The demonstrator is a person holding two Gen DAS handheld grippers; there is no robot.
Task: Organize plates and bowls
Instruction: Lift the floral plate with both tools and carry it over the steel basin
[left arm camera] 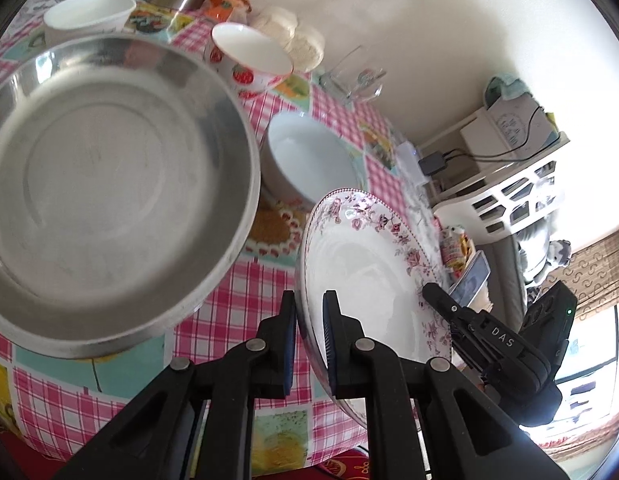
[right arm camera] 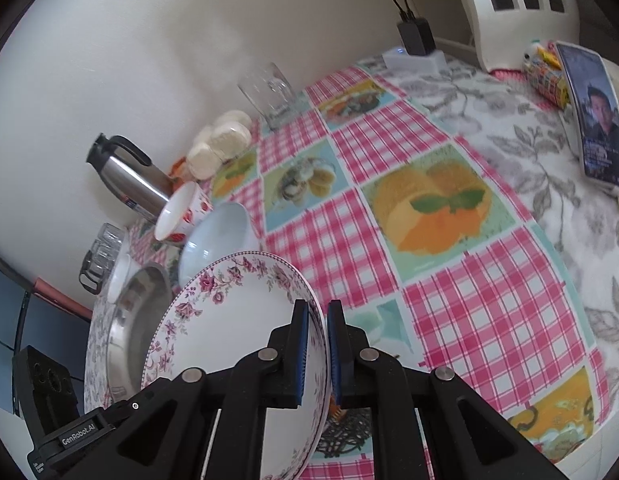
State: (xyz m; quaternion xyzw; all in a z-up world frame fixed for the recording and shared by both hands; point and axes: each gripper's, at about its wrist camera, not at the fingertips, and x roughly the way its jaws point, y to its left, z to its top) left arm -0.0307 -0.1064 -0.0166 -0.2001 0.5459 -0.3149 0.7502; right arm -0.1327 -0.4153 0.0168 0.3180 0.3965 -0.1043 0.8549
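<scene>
Both grippers hold one floral-rimmed white plate [left arm camera: 373, 272] above the table, tilted on edge. My left gripper [left arm camera: 309, 312] is shut on its near rim. My right gripper [right arm camera: 318, 320] is shut on the opposite rim of the plate [right arm camera: 229, 320]; it shows in the left wrist view [left arm camera: 489, 336]. A large steel bowl [left arm camera: 109, 184] stands left of the plate. A pale blue bowl [left arm camera: 309, 156], a strawberry-print bowl [left arm camera: 253, 56] and a white bowl [left arm camera: 89, 10] sit behind on the checked tablecloth.
A steel thermos [right arm camera: 129, 176], a glass [right arm camera: 269, 96], white round buns [right arm camera: 221, 140] and a glass mug [right arm camera: 101, 256] line the wall. A phone [right arm camera: 597, 116], a snack packet [right arm camera: 545, 72] and a white basket [right arm camera: 521, 4] are at the far right.
</scene>
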